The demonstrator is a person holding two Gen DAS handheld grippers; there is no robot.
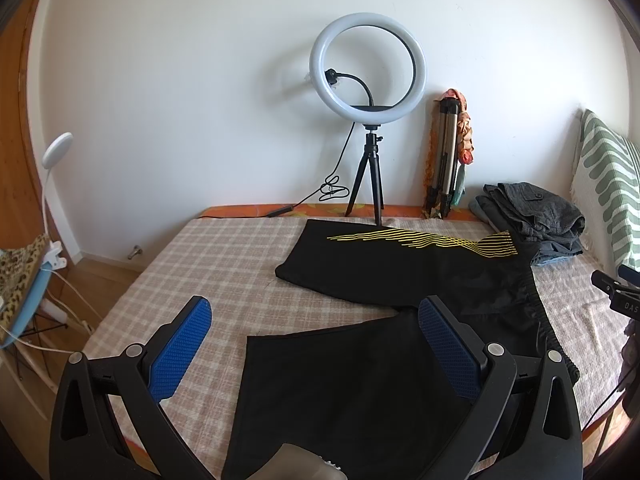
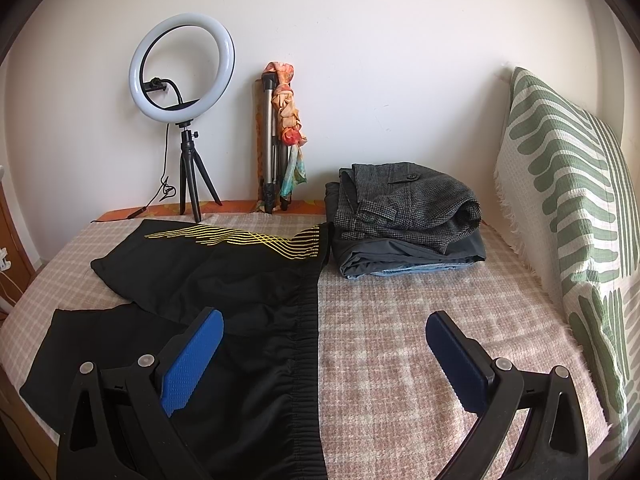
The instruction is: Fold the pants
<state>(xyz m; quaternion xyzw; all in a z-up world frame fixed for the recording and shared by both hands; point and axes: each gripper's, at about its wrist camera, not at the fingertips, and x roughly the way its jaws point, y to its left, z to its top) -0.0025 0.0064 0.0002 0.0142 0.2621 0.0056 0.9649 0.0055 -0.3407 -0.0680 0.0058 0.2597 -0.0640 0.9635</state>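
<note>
while both grippers gape, left gripper (image 1: 314, 334), right gripper (image 2: 324, 340), black pants (image 2: 224, 280) flat

The pants (image 2: 208, 280) lie spread on the bed (image 2: 400, 320), waistband to the right and legs running left. Just beside the waistband's far end sits a pile of folded clothes (image 2: 404, 220). Behind, against the wall, stand a ring light (image 2: 182, 68) and, to its right, a folded tripod (image 2: 272, 144). A pillow (image 2: 568, 200) leans at the bed's right end.

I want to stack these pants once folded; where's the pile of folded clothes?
The folded pile sits at the bed's far right, beside the black pants' waistband, left of the green-patterned pillow.
</note>
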